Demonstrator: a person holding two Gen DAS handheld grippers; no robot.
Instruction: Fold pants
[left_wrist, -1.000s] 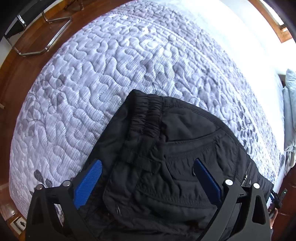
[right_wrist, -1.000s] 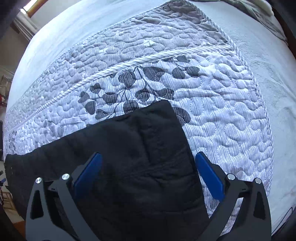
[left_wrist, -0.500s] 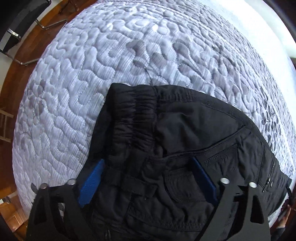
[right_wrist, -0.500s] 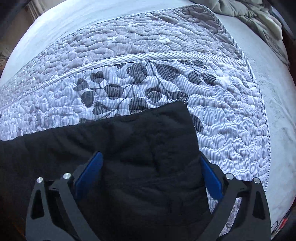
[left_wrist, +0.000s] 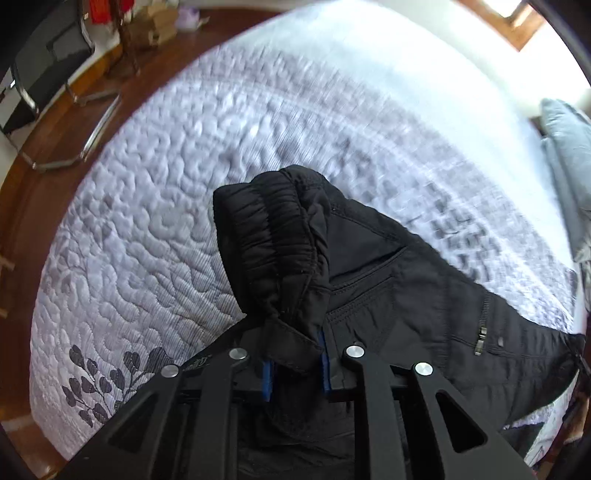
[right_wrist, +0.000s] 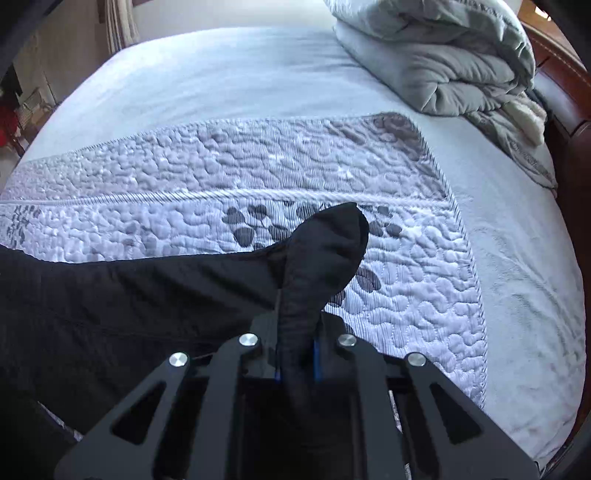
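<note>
Black pants (left_wrist: 399, 295) lie across a quilted grey bedspread (left_wrist: 147, 229). My left gripper (left_wrist: 293, 365) is shut on the elastic waistband end, which bunches up and rises above the blue pads. A pocket and a zipper show to the right. In the right wrist view my right gripper (right_wrist: 295, 363) is shut on the leg-cuff end of the pants (right_wrist: 147, 295), pinched into an upright ridge, with the rest of the pants stretching away to the left over the bedspread (right_wrist: 258, 166).
A folded grey duvet (right_wrist: 443, 55) lies at the far right of the bed by a wooden headboard (right_wrist: 565, 110). A chair with a chrome frame (left_wrist: 55, 92) stands on the wooden floor beyond the bed's left edge. A grey pillow (left_wrist: 569, 177) lies at the right.
Both grippers have closed from open onto the pants and lifted: the left on the waistband, the right on the leg cuffs. The fabric is now bunched between the pads.
</note>
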